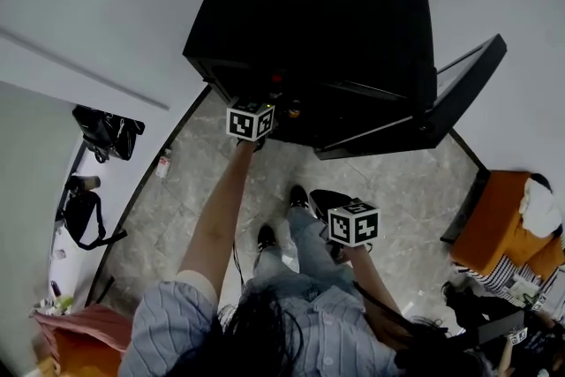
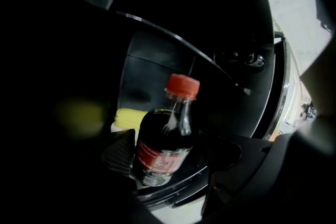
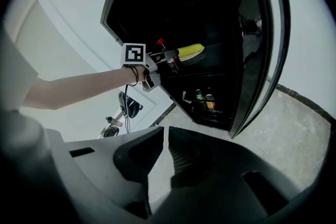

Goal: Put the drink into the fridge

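The drink is a dark cola bottle (image 2: 164, 147) with a red cap and a red label. It stands upright on a shelf inside the black fridge (image 1: 309, 22). My left gripper (image 2: 173, 157) reaches into the fridge with its jaws spread to either side of the bottle; a gap shows at the right pad (image 2: 226, 155). From the right gripper view the bottle's cap (image 3: 160, 42) shows just above the left gripper (image 3: 157, 63). My right gripper (image 3: 165, 134) hangs low outside the fridge, shut with nothing in it.
The fridge door (image 1: 441, 101) stands open to the right. A yellow item (image 2: 130, 117) lies on the shelf behind the bottle. Cans or bottles (image 3: 202, 98) sit on a lower shelf. Black bags (image 1: 106, 132) lie at the left, an orange seat (image 1: 499, 229) at the right.
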`<state>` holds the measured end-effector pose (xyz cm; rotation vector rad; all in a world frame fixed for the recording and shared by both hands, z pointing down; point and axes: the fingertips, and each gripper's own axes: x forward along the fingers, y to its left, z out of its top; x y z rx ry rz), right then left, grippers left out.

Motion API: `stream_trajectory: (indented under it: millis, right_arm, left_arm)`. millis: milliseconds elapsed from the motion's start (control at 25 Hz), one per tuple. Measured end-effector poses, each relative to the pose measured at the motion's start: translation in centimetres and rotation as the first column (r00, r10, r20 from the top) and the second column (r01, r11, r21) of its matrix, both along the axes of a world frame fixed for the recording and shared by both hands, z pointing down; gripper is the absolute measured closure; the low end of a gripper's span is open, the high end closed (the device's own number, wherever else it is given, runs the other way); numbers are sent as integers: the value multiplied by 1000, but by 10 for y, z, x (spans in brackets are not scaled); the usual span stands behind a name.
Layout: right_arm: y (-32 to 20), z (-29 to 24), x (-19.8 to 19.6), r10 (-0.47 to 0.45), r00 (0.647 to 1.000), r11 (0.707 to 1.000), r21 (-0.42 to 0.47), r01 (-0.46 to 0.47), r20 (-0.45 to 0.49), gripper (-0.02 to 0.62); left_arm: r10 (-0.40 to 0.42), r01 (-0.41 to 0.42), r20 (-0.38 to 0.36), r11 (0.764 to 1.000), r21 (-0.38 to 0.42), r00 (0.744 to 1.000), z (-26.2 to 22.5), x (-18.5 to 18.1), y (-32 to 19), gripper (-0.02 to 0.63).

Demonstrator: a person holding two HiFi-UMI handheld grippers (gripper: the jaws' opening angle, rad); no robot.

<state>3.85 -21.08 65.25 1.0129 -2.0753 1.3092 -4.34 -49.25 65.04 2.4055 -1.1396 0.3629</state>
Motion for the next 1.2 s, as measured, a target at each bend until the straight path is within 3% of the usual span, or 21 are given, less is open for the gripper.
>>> stream_trajectory:
  millis: [480,840,1080,1200]
  right_arm:
    - [12,-10,-13,-6,1000,1000,19,6,16,557]
    - [14,-27,-29,-26,999,997,69,23,32,557]
    - [25,-47,-50,-59,997,993,106,53,59,557]
    - [33,-61,-62,-79,994,989,135,68,75,557]
  left_arm:
    - [-54,57,-43,997,59,998,-37,-11,29,242]
    - [-41,52,-220,998,45,975,-77,-23,91,250]
    - [16,21,-343,994,106,939,-128,-38,151,340]
    - [37,9,-407,994,111,913,-148,-51,182,347]
